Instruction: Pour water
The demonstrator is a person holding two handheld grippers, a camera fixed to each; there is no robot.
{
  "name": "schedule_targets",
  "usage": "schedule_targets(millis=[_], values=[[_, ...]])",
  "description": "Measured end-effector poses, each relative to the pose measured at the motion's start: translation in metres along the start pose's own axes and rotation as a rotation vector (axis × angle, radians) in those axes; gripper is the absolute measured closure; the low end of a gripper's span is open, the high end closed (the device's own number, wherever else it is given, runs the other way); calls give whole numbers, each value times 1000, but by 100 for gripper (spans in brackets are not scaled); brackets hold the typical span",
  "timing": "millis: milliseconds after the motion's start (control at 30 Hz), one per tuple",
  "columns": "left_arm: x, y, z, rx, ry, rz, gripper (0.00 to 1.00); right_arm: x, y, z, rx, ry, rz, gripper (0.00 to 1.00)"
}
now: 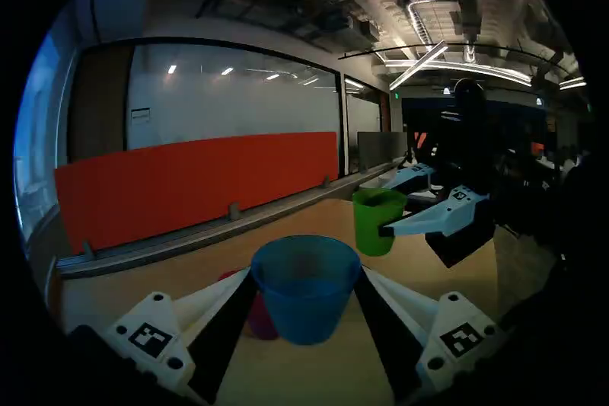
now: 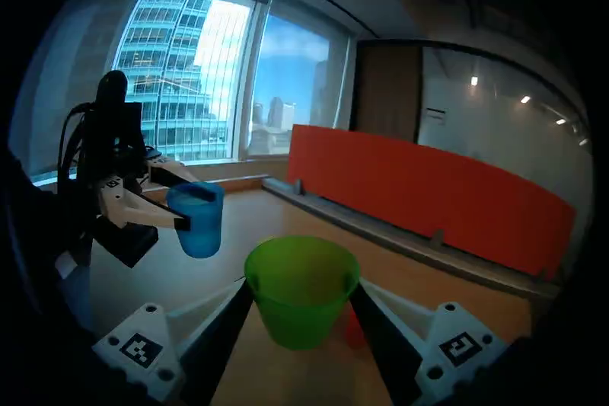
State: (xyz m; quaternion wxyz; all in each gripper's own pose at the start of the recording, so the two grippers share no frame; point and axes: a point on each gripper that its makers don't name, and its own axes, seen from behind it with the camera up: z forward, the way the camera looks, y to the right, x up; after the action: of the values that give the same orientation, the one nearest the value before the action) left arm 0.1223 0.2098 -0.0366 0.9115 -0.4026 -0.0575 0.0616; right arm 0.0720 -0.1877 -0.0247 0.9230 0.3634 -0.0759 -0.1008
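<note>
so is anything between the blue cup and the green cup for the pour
Nothing visible does. The left gripper holds the blue cup and the right gripper the green cup, with open air between them. A small purple cup sits low, off to the other side.

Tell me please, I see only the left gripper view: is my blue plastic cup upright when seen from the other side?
Observer: Yes. In the right gripper view the blue plastic cup stands about upright in the left claw, not tipped to pour.
Operator: Does the right claw hold its cup on both sides? The far side is hidden from me.
Observer: Yes. In the right gripper view both fingers of the right claw press on the green plastic cup, one on each side.
</note>
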Motion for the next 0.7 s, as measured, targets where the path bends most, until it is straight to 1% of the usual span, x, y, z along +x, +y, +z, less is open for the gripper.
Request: schedule_targets(millis=[200,400,500,700], values=[[9,2,-1,5,28,3,14,7,1,-2,-2,33,19,10],[19,2,-2,11,66,-10,14,16,3,-4,-5,61,31,10],[19,2,-1,11,70,-18,14,16,3,-5,-5,66,32,10],[21,2,-1,15,76,-16,14,16,2,-6,-4,66,26,10]])
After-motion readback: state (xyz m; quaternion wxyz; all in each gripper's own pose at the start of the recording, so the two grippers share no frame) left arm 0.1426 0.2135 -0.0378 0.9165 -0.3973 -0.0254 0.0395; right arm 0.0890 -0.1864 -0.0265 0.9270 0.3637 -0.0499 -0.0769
